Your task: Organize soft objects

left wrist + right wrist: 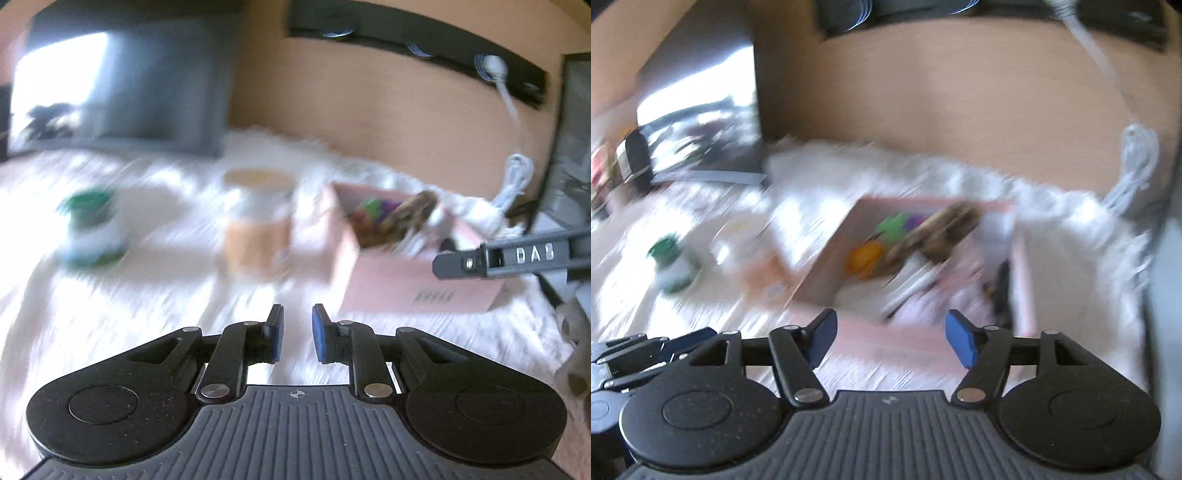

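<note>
A pink box (417, 288) stands on a white furry cover (129, 306), also in the right wrist view (879, 341). Inside it lie a brown patterned soft thing (406, 218) (942, 225), green (892, 227), purple and orange (866, 258) pieces and white items. My left gripper (297, 334) is empty, its jaws a narrow gap apart, above the cover in front of the box. My right gripper (890, 339) is open and empty, just before the box's near wall; its side shows in the left wrist view (509, 258). Both views are motion-blurred.
A green-lidded jar (92, 232) (670, 266) and a tan tub (258, 225) stand left of the box. A dark screen (122, 88) leans at the back left. A white cable (513, 177) hangs on the peach wall. A dark frame stands far right.
</note>
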A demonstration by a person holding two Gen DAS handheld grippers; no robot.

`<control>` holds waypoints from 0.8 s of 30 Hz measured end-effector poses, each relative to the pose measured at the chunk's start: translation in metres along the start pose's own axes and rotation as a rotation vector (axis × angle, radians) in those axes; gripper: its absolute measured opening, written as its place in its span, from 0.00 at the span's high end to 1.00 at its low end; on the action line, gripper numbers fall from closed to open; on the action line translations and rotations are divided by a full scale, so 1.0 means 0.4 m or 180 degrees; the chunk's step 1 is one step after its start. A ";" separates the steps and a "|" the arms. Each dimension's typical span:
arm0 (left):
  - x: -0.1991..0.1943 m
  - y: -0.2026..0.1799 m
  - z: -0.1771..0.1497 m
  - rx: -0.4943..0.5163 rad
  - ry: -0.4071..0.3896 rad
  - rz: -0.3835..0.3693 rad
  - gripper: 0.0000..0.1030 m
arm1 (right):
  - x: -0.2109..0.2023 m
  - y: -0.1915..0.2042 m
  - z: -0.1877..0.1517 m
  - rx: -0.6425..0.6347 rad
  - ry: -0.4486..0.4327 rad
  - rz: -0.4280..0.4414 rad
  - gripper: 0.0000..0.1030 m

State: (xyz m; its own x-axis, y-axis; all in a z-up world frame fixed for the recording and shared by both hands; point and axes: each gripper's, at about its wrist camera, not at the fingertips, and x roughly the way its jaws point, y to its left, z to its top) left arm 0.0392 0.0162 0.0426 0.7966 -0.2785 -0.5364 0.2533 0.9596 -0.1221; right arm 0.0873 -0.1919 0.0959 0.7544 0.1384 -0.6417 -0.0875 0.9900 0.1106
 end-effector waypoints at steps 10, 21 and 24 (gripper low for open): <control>-0.015 -0.017 -0.116 -0.0152 0.0233 0.0573 0.80 | 0.100 0.064 -0.136 -0.0391 0.0363 0.0143 0.32; -0.015 -0.044 -0.132 -0.0264 0.0197 0.0833 0.81 | 0.100 0.038 -0.171 -0.0380 0.0269 -0.0108 0.00; -0.014 -0.058 -0.132 -0.0224 0.0225 0.0898 0.80 | 0.096 0.044 -0.174 -0.0425 0.0279 -0.0104 0.00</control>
State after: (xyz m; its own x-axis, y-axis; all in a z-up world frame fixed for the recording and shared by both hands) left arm -0.0002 -0.0025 0.0044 0.7894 0.0006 -0.6138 -0.0133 0.9998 -0.0162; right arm 0.0696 -0.1674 0.0204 0.6991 0.1022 -0.7077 -0.1540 0.9880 -0.0095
